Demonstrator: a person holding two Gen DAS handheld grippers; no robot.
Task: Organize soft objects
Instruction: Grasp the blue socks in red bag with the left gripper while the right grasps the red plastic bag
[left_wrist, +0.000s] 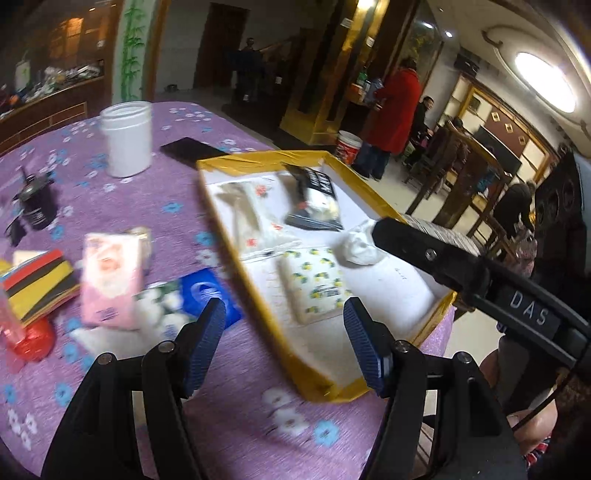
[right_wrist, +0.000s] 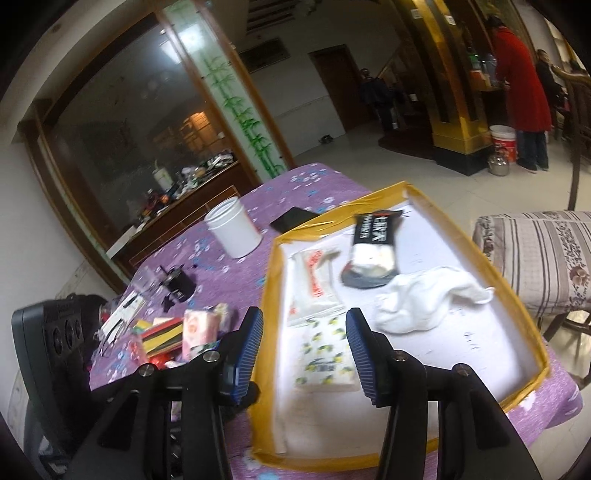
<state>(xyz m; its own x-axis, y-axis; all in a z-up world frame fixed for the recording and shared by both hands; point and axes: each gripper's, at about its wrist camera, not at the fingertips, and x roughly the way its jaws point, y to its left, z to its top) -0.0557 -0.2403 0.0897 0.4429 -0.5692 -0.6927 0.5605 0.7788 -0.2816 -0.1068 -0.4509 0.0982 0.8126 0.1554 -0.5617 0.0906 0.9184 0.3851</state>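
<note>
Both my claws spread, nothing held: left claw (left_wrist: 284, 343) over counter (left_wrist: 240, 435), pink tissue pack (left_wrist: 110, 280) at its 10 o'clock; right claw (right_wrist: 304, 350) above yellow-rimmed tray (right_wrist: 517, 295), lemon-print pack (right_wrist: 325, 358) between fingers, white cloth (right_wrist: 424, 299) at 1 o'clock

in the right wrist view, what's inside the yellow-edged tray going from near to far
lemon-print tissue pack → crumpled white cloth → black-and-white packet, all in the tray; the clear red-print bag runs alongside several of these, so I leave it out.
</note>
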